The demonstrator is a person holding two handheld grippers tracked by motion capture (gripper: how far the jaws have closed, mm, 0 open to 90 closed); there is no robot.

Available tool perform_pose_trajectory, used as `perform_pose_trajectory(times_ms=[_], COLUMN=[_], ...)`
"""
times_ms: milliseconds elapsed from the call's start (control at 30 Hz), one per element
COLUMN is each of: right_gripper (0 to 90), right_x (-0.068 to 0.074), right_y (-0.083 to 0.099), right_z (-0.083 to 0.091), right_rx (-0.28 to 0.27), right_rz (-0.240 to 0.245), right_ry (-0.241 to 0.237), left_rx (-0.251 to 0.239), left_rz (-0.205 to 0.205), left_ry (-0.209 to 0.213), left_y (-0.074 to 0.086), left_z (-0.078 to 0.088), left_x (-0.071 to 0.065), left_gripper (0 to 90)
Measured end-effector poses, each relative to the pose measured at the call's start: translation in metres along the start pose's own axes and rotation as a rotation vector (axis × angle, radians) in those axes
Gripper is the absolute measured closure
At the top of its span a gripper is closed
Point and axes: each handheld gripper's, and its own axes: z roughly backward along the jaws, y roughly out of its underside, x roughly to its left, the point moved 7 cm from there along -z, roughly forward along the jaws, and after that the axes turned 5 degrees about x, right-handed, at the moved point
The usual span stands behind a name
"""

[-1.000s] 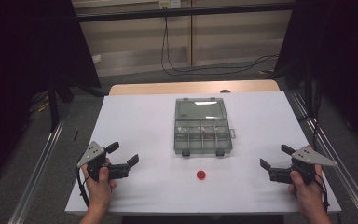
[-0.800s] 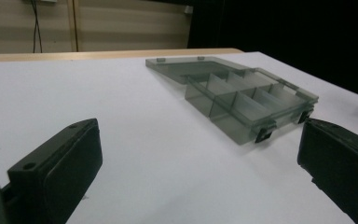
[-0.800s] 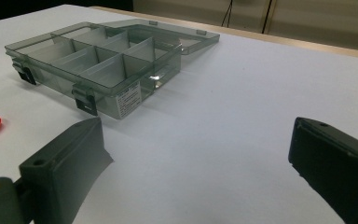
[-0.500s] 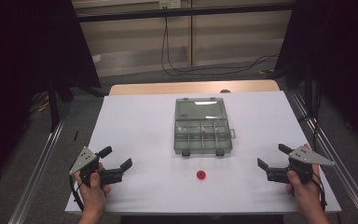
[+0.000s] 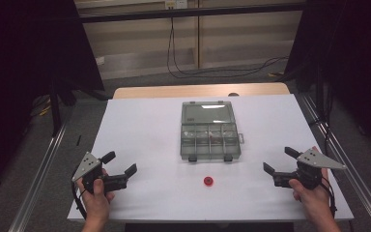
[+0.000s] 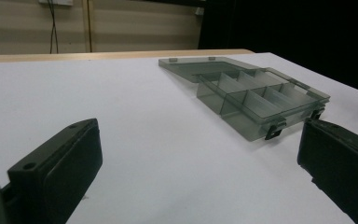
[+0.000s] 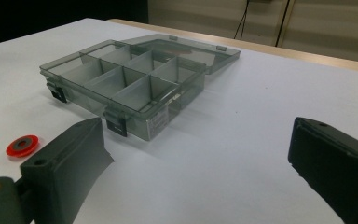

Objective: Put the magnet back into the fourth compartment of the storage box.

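In the high view, the left gripper (image 5: 121, 164) is sitting near the front left corner of the white table (image 5: 145, 125), jaws spread apart and holding nothing. Over the last second it has been drifting back toward the person and out to the left, away from the middle of the table. The right gripper (image 5: 281, 161) is waiting near the front right edge, jaws likewise parted and empty, and it has barely shifted. Between them, close to the front edge, a small red ring (image 5: 208, 181) is lying flat on the table, just in front of the clear compartment box (image 5: 209, 140), whose lid is lying open behind it. Neither the ring nor the box has moved.

In the left gripper view, the two black jaws are standing wide apart with bare table between them, and the compartment box (image 6: 256, 100) is showing ahead and to the right, its divided cells looking empty from this angle.

In the right gripper view, the jaws are also gaping wide, and the red ring (image 7: 22, 145) is resting left of the near jaw, apart from the box (image 7: 130, 84).

Judging by this, with the left gripper pulling away, the right gripper seems the likelier one to fetch the ring, and no pick has begun.
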Motion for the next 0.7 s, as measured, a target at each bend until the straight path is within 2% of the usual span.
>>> perform_pose_trajectory(times_ms=[300, 333, 433, 533, 700], right_gripper=[3.7, 3.1, 3.1, 3.4, 3.6], right_x=[0.015, 0.017, 0.024, 0.032, 0.042], right_y=[-0.015, -0.016, -0.019, -0.025, -0.028], right_z=[-0.011, -0.012, -0.018, -0.023, -0.033], right_rx=[0.032, 0.037, 0.049, 0.046, 0.074], right_rz=[0.01, 0.002, 0.012, 0.016, 0.031], right_ry=[-0.059, -0.082, -0.103, -0.113, -0.122], left_rx=[0.007, 0.003, 0.005, 0.006, 0.009], left_rz=[-0.017, -0.019, -0.022, -0.009, -0.015], left_ry=[0.016, 0.019, 0.019, 0.034, 0.039], left_y=[-0.001, -0.001, -0.003, -0.002, -0.002], left_z=[0.001, 0.002, 0.002, 0.0, 0.0], left_x=[-0.004, -0.003, -0.003, -0.004, -0.006], left_gripper=[0.0, 0.0, 0.0, 0.0, 0.0])
